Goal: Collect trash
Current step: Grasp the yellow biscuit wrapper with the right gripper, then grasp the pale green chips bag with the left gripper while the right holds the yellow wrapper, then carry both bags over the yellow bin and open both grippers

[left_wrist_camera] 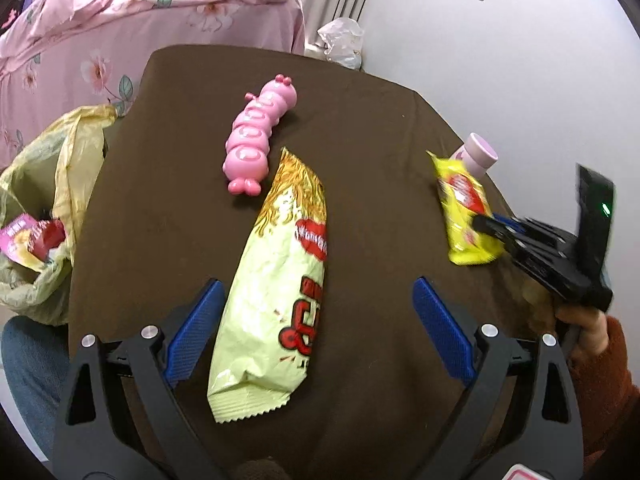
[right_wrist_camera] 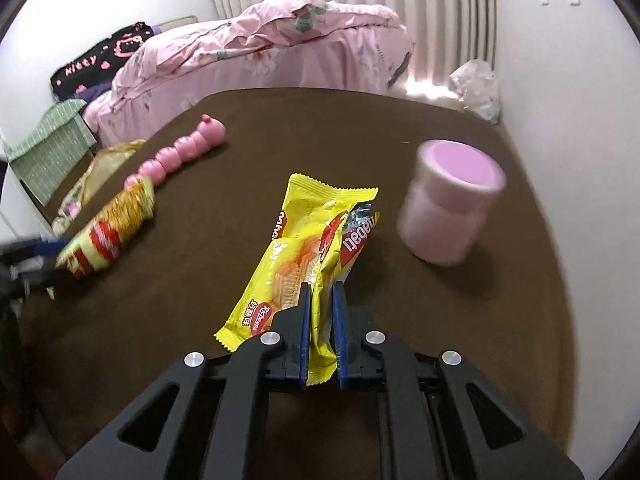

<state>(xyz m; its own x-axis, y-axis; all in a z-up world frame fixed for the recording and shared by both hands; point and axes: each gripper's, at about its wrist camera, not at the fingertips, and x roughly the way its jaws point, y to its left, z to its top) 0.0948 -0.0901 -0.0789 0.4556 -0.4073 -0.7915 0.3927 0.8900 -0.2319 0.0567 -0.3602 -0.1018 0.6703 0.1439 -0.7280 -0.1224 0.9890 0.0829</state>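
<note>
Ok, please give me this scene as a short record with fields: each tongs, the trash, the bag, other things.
left tongs: open, astride the pale green snack packet
right tongs: shut on the yellow wafer wrapper
trash bag: off the table's left edge, wrappers inside
non-trash: pink caterpillar toy, pink lidded cup
surface: brown table

A home bedroom: pink-quilted bed (right_wrist_camera: 256,56), curtains (right_wrist_camera: 360,0).

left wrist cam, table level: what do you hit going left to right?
yellow-green trash bag → pink caterpillar toy → pale green snack bag → yellow wafer wrapper → right gripper, shut on that wrapper. The pink jar overlaps the wrapper, so left out.
</note>
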